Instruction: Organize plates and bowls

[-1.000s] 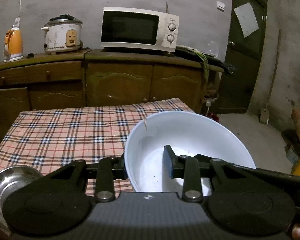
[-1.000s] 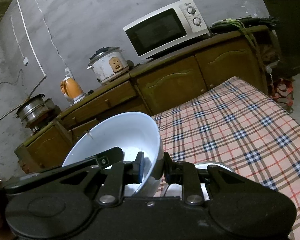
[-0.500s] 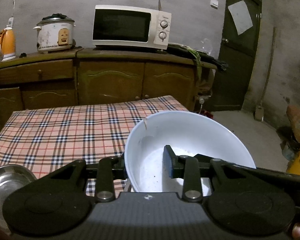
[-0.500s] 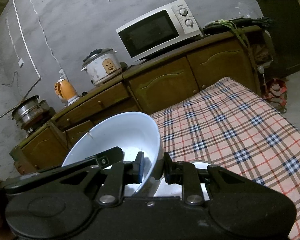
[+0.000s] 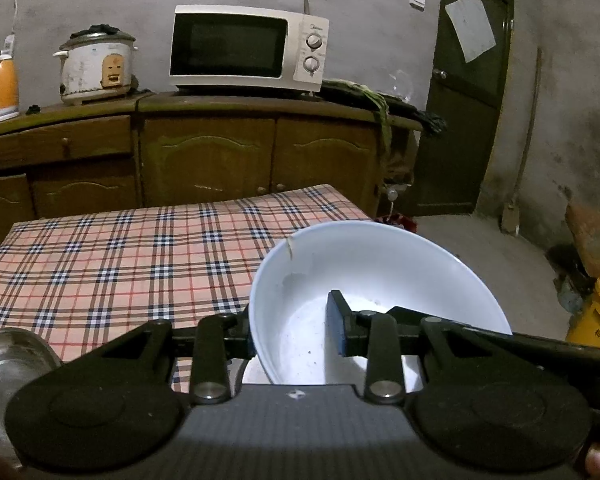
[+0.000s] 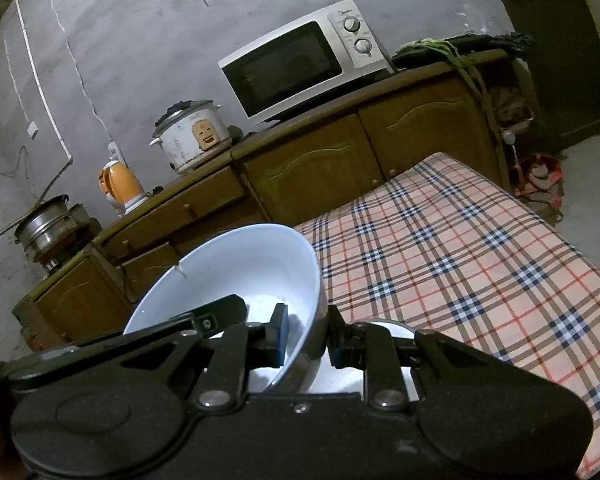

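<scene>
At the far left of the left wrist view we see a steel bowl (image 5: 10, 356) sitting on the checked tablecloth (image 5: 132, 256), only its rim and part of its hollow in frame; whether it touches anything else we cannot tell. Moving right, our left gripper (image 5: 294, 334) is clamped on the near-left wall of the white bowl (image 5: 380, 276), one finger outside the rim and the blue-padded one inside; the bowl hangs tilted above the right edge of the table, its mouth turned toward us and slightly up.

In the right wrist view the same white bowl (image 6: 240, 276) lies left of centre, and our right gripper (image 6: 304, 340) pinches its right-hand wall, blue pad within, the other finger outside; so both sets of jaws are closed on opposite sides of one rim, and the bowl spans the gap between them. Just beyond the outer finger a pale curved surface (image 6: 392, 330) shows low against the cloth; we judge it may be another dish, though too little is visible to be sure.

The relation that matters is this: the bowl is already inside both grips, and the steel bowl lies on our left hand's side, lower and nearer to us; if nesting is the aim, we judge the carry goes leftward and down, and the tilt should be levelled first. The bowl's rim shows a small chip or crack (image 5: 289, 245) on its far-left edge, so we would ease it down gently.
</scene>
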